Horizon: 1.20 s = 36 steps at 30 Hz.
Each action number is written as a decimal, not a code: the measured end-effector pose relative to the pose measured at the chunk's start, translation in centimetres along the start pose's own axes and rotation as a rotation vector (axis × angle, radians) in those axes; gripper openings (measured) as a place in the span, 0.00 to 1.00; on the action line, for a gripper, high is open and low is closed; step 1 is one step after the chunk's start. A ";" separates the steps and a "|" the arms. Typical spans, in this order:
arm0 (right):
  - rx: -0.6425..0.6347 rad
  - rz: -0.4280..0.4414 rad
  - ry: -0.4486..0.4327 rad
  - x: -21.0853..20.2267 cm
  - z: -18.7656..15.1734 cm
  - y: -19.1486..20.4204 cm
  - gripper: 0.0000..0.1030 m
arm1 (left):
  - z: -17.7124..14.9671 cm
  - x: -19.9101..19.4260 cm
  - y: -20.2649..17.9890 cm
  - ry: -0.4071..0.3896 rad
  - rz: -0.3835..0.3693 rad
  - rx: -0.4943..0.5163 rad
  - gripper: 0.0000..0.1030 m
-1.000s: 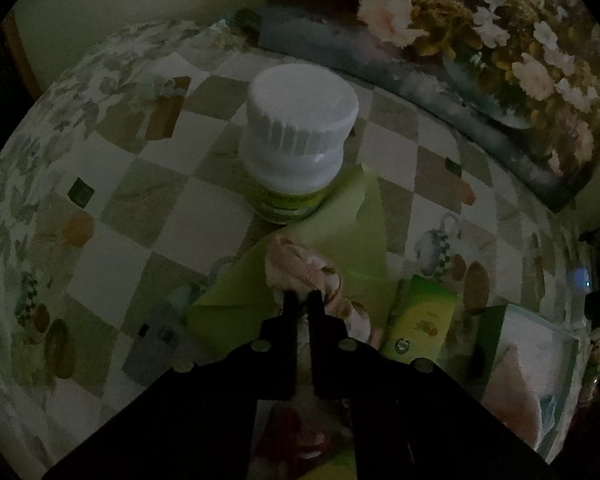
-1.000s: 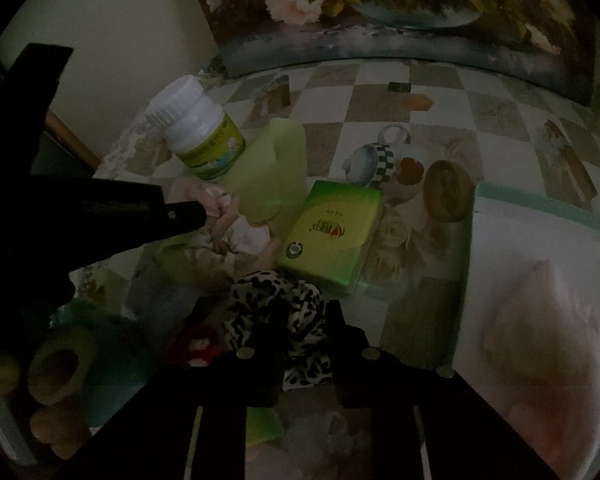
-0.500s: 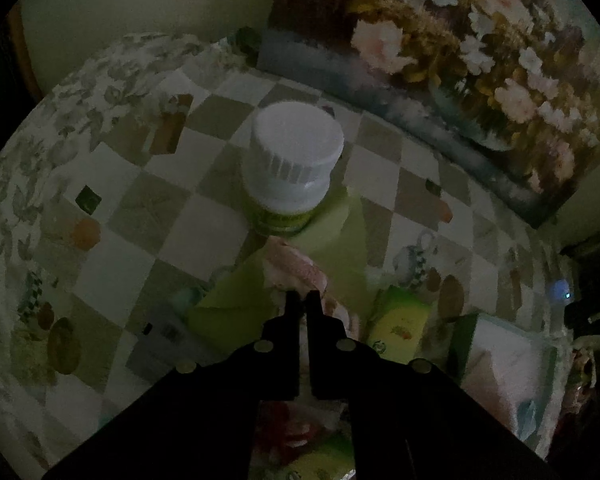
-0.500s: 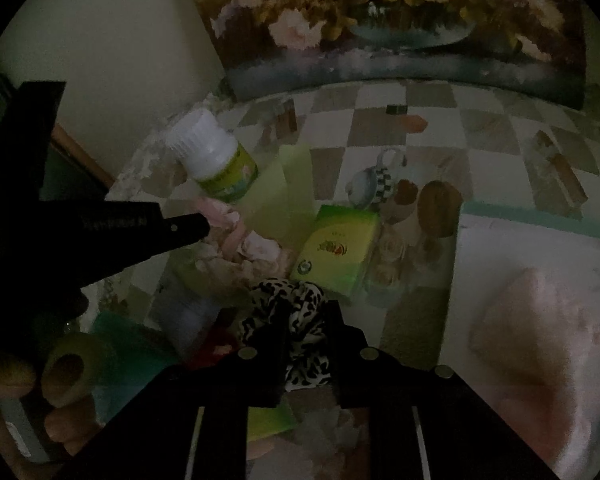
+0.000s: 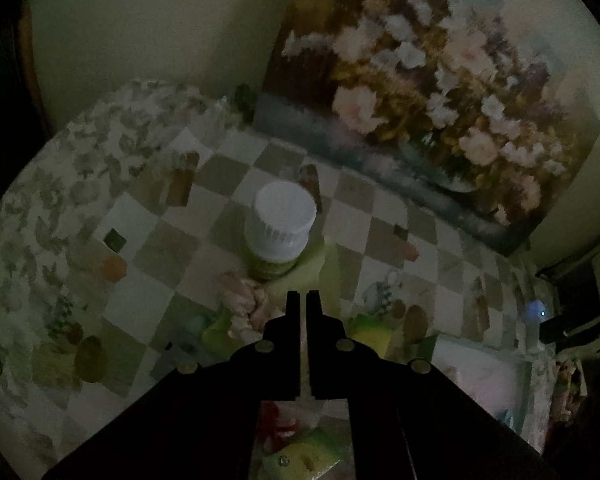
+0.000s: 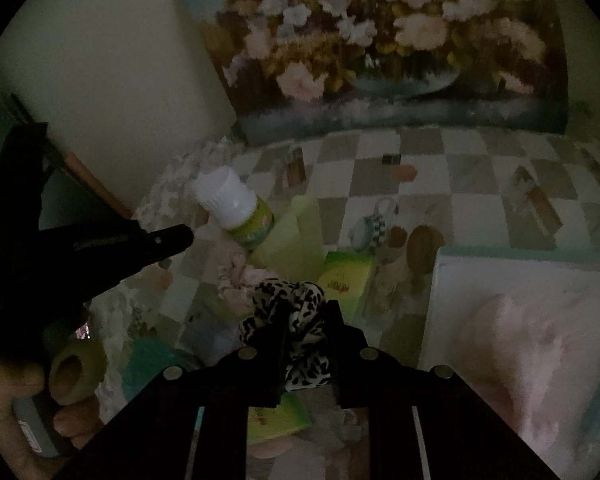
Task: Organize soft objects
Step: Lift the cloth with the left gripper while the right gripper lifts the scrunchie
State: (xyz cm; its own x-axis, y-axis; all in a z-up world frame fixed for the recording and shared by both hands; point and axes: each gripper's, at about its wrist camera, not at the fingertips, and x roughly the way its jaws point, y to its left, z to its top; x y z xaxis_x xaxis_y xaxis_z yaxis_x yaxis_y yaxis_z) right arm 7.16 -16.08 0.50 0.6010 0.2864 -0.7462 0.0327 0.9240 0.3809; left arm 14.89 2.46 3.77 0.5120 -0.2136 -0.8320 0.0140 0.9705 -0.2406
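My right gripper [image 6: 306, 312] is shut on a leopard-print scrunchie [image 6: 296, 320] and holds it above the table. A pink scrunchie [image 6: 236, 280] lies on the checked tablecloth beside a green cloth [image 6: 296, 236]. In the left wrist view the same pink scrunchie [image 5: 244, 300] lies just left of my left gripper [image 5: 303, 300], which is shut with nothing between its fingers. From the right wrist view my left gripper [image 6: 180, 238] hangs above the table's left part. A pale pink soft thing [image 6: 520, 340] rests in a white tray [image 6: 500, 250] at the right.
A white-capped bottle [image 5: 280, 232] stands on the green cloth [image 5: 316, 276]. A green box [image 6: 346, 276] lies between the cloth and the tray. A flower painting [image 5: 420, 100] leans on the wall behind the table. A hand [image 6: 4, 408] holds the left gripper.
Both grippers have risen and the table looks farther away. The leopard scrunchie went up with the right gripper. The left gripper left the pink scrunchie, which stays on the table.
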 end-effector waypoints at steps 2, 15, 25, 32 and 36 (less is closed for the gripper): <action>0.000 0.003 -0.012 -0.7 0.1 0.1 0.17 | 0.0 -0.4 0.1 -0.009 -0.001 0.001 0.02; 0.026 -0.051 0.023 0.0 -0.4 -1.5 0.17 | -0.9 5.5 0.8 0.113 0.060 0.013 0.12; 0.088 -0.076 0.053 1.2 -0.8 -3.9 0.17 | -2.1 9.2 -0.4 0.186 0.116 0.060 0.43; 0.078 -0.075 0.059 1.2 -0.8 -3.7 0.17 | -3.4 11.6 -0.4 0.252 0.131 0.069 0.44; 0.076 -0.073 0.060 1.3 -0.8 -3.7 0.17 | -3.7 12.1 -0.5 0.255 0.146 0.080 0.44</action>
State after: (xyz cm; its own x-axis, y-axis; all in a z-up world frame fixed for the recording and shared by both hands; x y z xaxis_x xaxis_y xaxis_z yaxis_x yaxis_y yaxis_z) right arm 7.15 -18.90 -2.29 0.5456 0.2356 -0.8043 0.1363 0.9220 0.3625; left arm 17.90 -1.06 -7.99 0.2816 -0.0824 -0.9560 0.0289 0.9966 -0.0774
